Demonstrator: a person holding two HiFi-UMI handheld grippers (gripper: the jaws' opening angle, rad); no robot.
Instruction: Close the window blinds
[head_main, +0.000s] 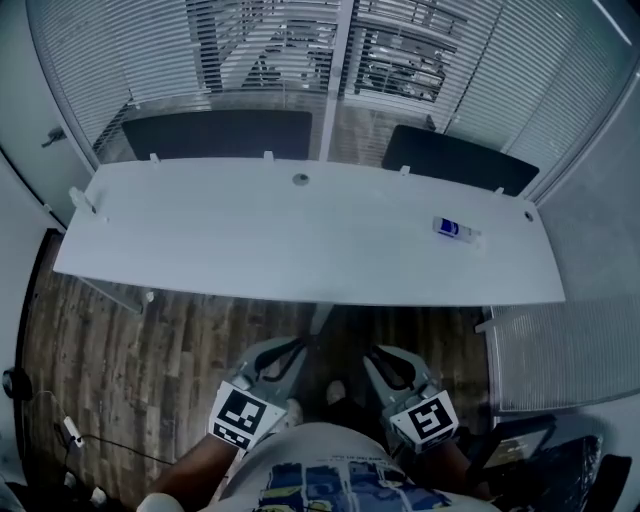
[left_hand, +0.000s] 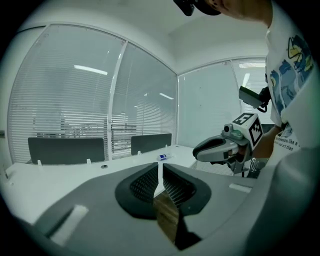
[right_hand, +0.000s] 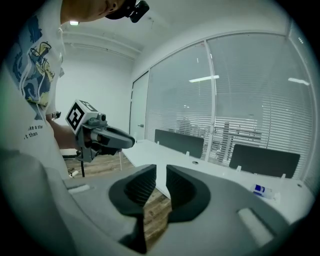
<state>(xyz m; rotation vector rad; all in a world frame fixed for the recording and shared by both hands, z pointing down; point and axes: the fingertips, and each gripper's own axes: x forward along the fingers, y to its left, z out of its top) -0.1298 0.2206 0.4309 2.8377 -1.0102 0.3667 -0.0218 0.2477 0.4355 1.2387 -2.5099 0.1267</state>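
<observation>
Though slightly parted and empty, left gripper (left_hand: 160, 172) and right gripper (right_hand: 161, 174) over wood floor (head_main: 150, 350), before white desk (head_main: 250, 240), blinds (head_main: 90, 70) beyond.

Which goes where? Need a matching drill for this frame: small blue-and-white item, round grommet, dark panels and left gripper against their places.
Things
1. small blue-and-white item
2. round grommet
3. dark panels
4. left gripper

Places
A. standing along the far edge of the white desk, in front of the blinds
B. over the wooden floor, short of the desk's near edge
C. lying on the desk's right part
D. set in the desk top, near the middle of its far side

Pairs: 1-C, 2-D, 3-A, 4-B
</observation>
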